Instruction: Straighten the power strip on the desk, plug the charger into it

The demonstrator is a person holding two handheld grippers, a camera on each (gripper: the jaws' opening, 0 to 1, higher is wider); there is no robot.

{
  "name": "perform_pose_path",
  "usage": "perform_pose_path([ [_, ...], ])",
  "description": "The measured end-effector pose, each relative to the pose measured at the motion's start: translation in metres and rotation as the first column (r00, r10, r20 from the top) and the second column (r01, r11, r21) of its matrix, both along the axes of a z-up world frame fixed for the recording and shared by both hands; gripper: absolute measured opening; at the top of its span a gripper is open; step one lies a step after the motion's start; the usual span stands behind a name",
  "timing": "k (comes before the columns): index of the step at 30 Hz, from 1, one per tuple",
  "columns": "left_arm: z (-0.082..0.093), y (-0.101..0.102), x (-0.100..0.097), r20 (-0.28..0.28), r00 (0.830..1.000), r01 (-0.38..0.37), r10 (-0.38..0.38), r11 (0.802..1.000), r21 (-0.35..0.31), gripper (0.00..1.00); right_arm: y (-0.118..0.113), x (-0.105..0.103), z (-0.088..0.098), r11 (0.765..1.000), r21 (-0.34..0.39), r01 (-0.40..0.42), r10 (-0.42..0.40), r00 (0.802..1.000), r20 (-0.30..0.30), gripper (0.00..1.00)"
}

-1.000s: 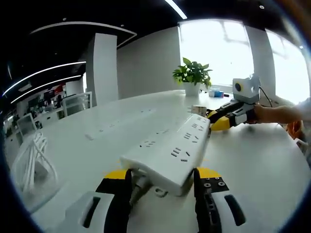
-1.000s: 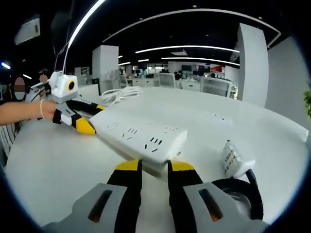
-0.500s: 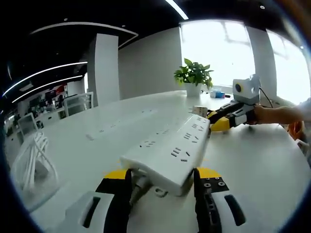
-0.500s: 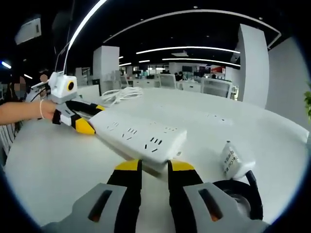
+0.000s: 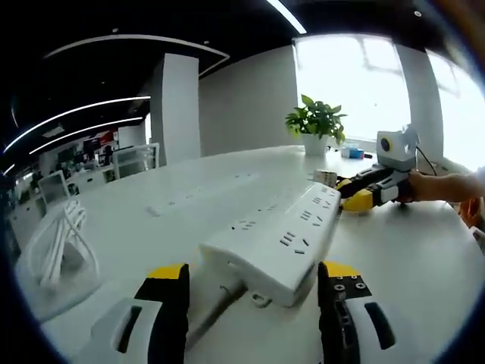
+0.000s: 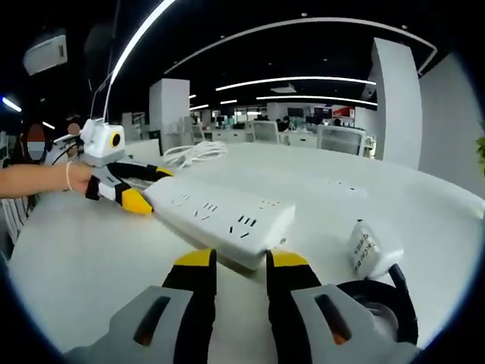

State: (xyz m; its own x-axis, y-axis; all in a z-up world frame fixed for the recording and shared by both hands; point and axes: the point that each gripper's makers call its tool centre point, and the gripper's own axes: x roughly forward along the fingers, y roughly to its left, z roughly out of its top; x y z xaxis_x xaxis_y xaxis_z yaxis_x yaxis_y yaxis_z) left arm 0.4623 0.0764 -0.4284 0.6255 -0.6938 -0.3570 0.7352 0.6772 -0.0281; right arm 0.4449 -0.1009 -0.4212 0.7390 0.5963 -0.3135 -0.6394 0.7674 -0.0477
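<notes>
White power strip [image 5: 280,239] lies flat on the tabletop [image 5: 409,258] — long, rows of sockets facing up, its cable [image 5: 216,303] trailing from the near end in your left gripper view. Your left gripper [image 5: 254,303] has its jaws spread wide either side of that end, holding nothing. Your right gripper [image 6: 236,277] sits at the strip's other end, jaws narrowly parted, empty — the strip's corner just ahead of them. Beside that end lies the white charger [image 6: 367,246] with a black coiled cord [image 6: 383,299]. Beyond the strip: a potted plant [image 5: 316,125], and a white cable bundle [image 5: 61,246].
</notes>
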Motion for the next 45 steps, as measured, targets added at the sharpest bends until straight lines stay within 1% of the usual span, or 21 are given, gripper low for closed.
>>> perform_pose_path([
  [2,0.002,0.002,-0.002,0.003,1.000,-0.004,0.004,1.000,-0.011,0.75,0.001,0.000,0.001,1.000,-0.003,-0.004,0.004,1.000,0.015,0.26],
  [6,0.006,0.005,-0.008,0.004,1.000,-0.013,0.013,1.000,-0.018,0.75,0.004,0.002,0.007,1.000,-0.003,-0.003,0.003,0.998,0.056,0.29],
  [13,0.014,0.003,-0.015,0.009,1.000,-0.004,0.005,0.999,-0.053,0.76,0.007,0.002,0.009,1.000,-0.005,-0.001,0.001,0.997,0.072,0.36],
  [17,0.018,0.000,-0.019,0.016,1.000,0.002,-0.001,0.998,-0.065,0.78,0.006,0.002,0.011,1.000,-0.002,0.006,-0.006,0.996,0.084,0.40],
  [22,0.022,-0.002,-0.026,0.034,0.999,0.002,0.000,0.997,-0.071,0.82,0.005,0.000,0.016,1.000,0.011,0.006,-0.007,0.995,0.095,0.42],
  [26,0.025,-0.005,-0.032,0.038,0.999,0.007,-0.003,0.995,-0.100,0.82,0.005,-0.002,0.021,1.000,0.027,0.004,-0.007,0.995,0.104,0.44],
  [29,0.029,-0.008,-0.037,0.043,0.999,0.010,-0.004,0.992,-0.128,0.82,0.006,-0.004,0.025,0.999,0.044,0.002,-0.007,0.993,0.114,0.48],
  [33,0.031,-0.011,-0.047,0.044,0.999,0.013,-0.006,0.989,-0.150,0.83,0.008,-0.007,0.025,0.999,0.039,-0.016,0.011,0.992,0.126,0.53],
  [36,0.033,-0.013,-0.054,0.059,0.998,0.021,-0.012,0.988,-0.153,0.84,0.009,-0.010,0.025,0.999,0.041,-0.027,0.021,0.990,0.140,0.58],
  [40,0.037,-0.014,-0.062,0.070,0.997,0.019,-0.007,0.986,-0.165,0.86,0.008,-0.012,0.026,0.998,0.046,-0.035,0.028,0.988,0.149,0.59],
  [45,0.044,-0.017,-0.069,0.105,0.994,0.028,-0.011,0.986,-0.163,0.89,0.013,-0.018,0.034,0.994,0.080,-0.073,0.057,0.982,0.179,0.61],
])
